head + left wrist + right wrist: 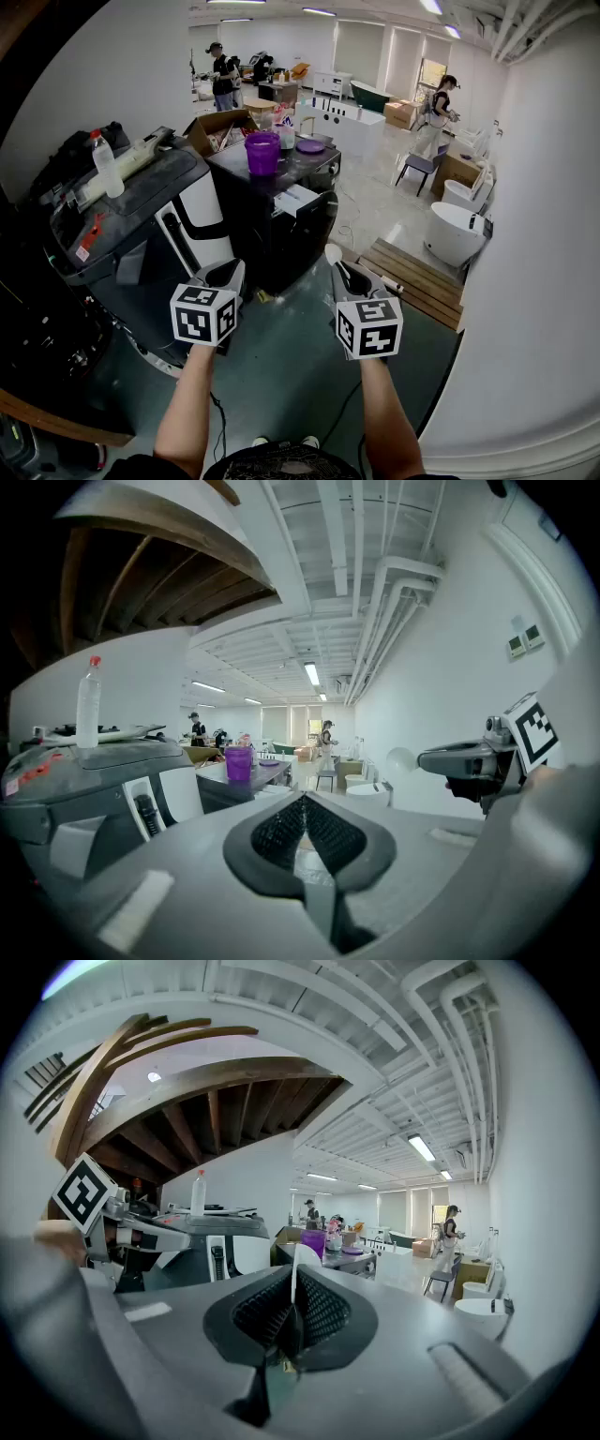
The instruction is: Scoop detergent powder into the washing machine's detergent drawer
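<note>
At left stands the washing machine [141, 202], beside it a dark table [234, 159] bearing a purple cup [262, 152]. Left claw [229, 273] is closed, empty; right claw [337, 268] pinches a white scoop [333, 252] by its handle: light, stiff, likely spill-prone if tilted.

Bottle [106, 164] stands on washing machine [150, 202], left of table [298, 165].

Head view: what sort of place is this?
Probably an indoor test lab or showroom for home fixtures: a grey-topped white washing machine, white freestanding bathtubs standing on the bare floor, and people working among tables and boxes farther back.
</note>
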Tool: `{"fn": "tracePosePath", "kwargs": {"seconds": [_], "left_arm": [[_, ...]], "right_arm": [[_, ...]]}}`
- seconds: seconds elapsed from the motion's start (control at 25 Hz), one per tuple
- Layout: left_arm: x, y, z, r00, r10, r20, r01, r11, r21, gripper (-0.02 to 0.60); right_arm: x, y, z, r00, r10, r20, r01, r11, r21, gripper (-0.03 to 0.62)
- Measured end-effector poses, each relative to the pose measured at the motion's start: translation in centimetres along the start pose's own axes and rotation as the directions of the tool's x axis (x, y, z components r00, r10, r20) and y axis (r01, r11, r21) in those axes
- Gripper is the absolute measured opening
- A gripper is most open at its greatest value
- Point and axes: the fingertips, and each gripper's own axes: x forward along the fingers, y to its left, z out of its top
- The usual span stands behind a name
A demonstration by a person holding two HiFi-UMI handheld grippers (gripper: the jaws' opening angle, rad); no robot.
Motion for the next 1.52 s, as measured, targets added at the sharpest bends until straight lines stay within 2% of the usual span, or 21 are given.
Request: {"fn": "tracePosePath", "kwargs": {"seconds": [0.88,1.28,1.52], "left_arm": [[6.0,-7.6,1.3,1.000,-0.027,-0.007,0.027,0.999,0.022,0.002],[8.3,-7.4,0.9,1.000,-0.019,-0.014,0.020,1.000,0.017,0.002],[10.6,-5.4,0.8,1.000,-0.013,-0.008,0.013,1.000,0.005,0.002]], "right_arm": [[-1.3,-7.3,-0.9,0.999,0.026,0.019,-0.027,0.999,0.034,0.035],[0.6,-8.6,-1.6,0.999,0.046,0.022,-0.047,0.998,0.049,0.035],[3.6,-8.9,-1.6,0.998,0.054,0.016,-0.055,0.998,0.043,0.035]]}}
